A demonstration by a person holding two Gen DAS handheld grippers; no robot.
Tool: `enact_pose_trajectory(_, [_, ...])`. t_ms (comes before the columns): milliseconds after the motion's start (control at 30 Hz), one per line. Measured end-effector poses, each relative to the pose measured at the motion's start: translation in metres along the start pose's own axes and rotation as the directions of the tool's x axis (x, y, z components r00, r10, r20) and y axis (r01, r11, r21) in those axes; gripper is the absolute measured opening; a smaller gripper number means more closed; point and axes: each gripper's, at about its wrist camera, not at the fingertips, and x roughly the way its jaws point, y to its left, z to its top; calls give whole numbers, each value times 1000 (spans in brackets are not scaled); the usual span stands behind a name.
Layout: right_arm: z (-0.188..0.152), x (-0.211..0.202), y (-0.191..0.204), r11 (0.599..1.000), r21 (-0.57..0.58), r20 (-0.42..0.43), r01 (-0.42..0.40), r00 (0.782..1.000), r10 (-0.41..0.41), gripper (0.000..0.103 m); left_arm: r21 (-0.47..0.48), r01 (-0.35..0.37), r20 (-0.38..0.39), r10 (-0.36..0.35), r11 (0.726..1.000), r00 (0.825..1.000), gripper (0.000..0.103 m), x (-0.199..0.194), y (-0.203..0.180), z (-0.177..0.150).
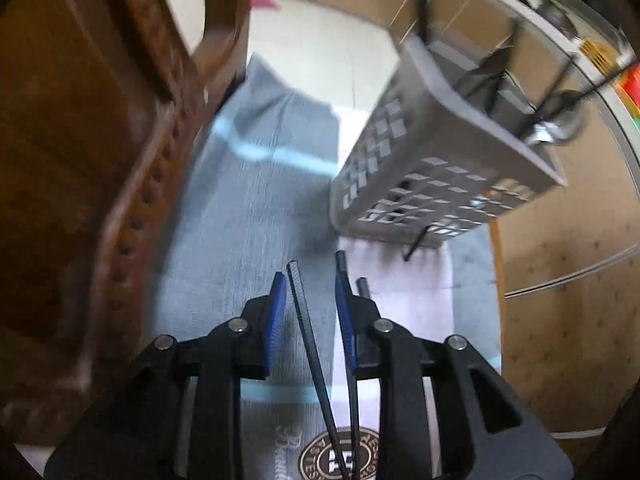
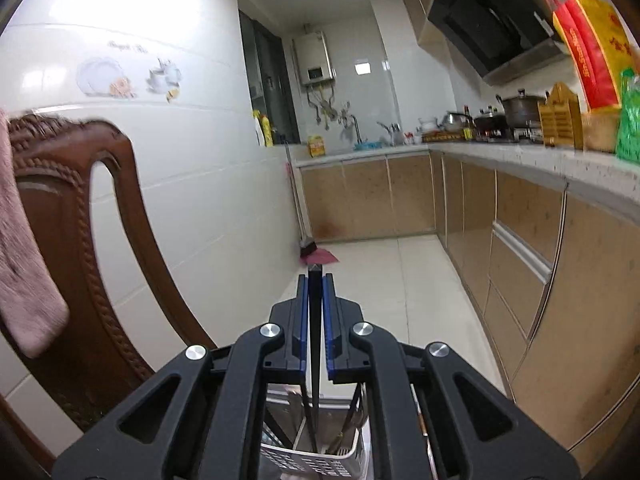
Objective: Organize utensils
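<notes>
Left gripper (image 1: 310, 280): jaws parted, pads off the chopsticks (image 1: 298, 292) standing loose between them, above the towel (image 1: 248, 220).
Right gripper (image 2: 316, 280): clenched on a chopstick (image 2: 315, 320), held over the basket (image 2: 304, 462), likely for dropping in.

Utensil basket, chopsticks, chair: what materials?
Utensil basket: looks like matte grey moulded plastic, given the square lattice holes. Chopsticks: thin, black, fine textured tip; probably alloy or composite, uncertain. Chair: dark varnished wood with carved rope trim.
</notes>
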Motion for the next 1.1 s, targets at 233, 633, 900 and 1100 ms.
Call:
enact_pose_trajectory(233, [-28,34,-13,1000,20,-100,14,995,-12,7,-17,-39,-82,38,999,996,26,38,9,3])
enact_pose_trajectory(633, [-47,14,-24,999,35,-196,-39,980,46,42,-16,-97,-118,95,995,988,8,72,-19,8])
enact_pose_trajectory(900, [-125,-16,4,992,-20,-416,-121,904,102,50,-31,-77,-57,75,997,996,7,53,-17,2])
enact_pose_trajectory(1100, [-217,39,37,985,-94,-631,-141,774,51,49,-20,-2,98,4,1000,995,7,-36,-18,-5])
